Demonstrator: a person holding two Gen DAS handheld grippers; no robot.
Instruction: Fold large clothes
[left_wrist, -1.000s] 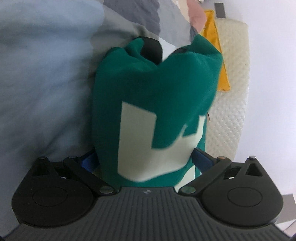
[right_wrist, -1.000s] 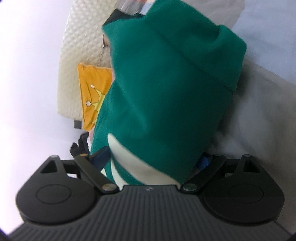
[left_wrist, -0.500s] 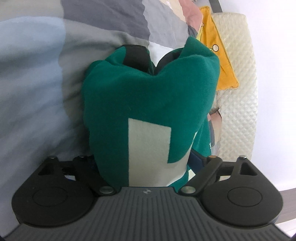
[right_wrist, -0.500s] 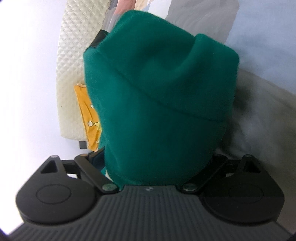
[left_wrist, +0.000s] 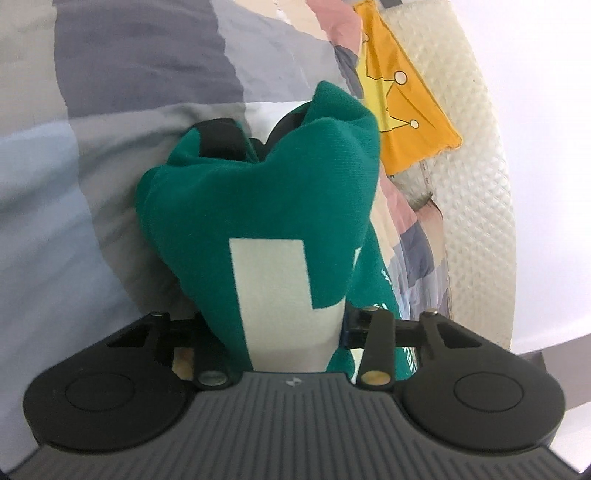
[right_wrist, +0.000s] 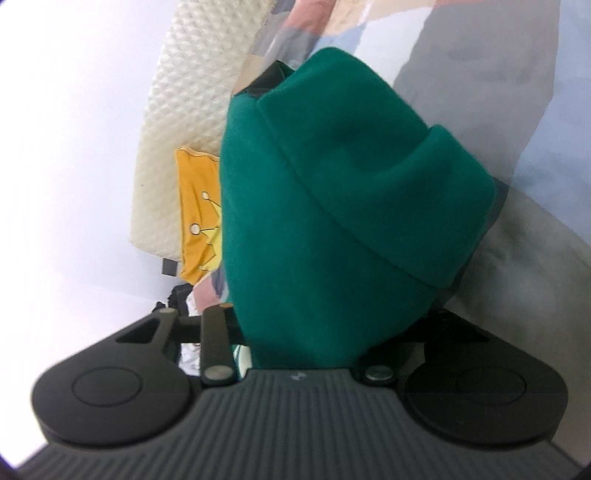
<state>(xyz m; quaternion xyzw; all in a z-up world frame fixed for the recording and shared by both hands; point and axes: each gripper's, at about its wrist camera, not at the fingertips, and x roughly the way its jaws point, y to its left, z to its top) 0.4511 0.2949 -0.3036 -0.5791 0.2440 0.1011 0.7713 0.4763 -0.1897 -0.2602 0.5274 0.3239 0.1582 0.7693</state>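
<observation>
A green sweatshirt (left_wrist: 258, 206) with a pale printed block is bunched up between the fingers of my left gripper (left_wrist: 255, 133). Only its black fingertips (left_wrist: 218, 138) poke out above the cloth. The jaws are closing and pinch the fabric, which hangs lifted off the bedcover. In the right wrist view a plain green fold with a cuff-like band (right_wrist: 351, 206) drapes over my right gripper (right_wrist: 343, 110). One black fingertip (right_wrist: 269, 79) shows at the upper left and the other is hidden. Its jaws are closing too, with the cloth pressed between them.
A patchwork bedcover (left_wrist: 110, 110) in grey, blue and pink lies beneath. A yellow cushion (left_wrist: 402, 107) with a crown print leans on a cream quilted headboard (left_wrist: 476, 184). Beyond that is a white wall (right_wrist: 74, 129).
Both pairs of jaws have narrowed onto the green cloth. Both grippers have risen, the left one rolling a little, and the fabric is gathered into a tighter bunch.
</observation>
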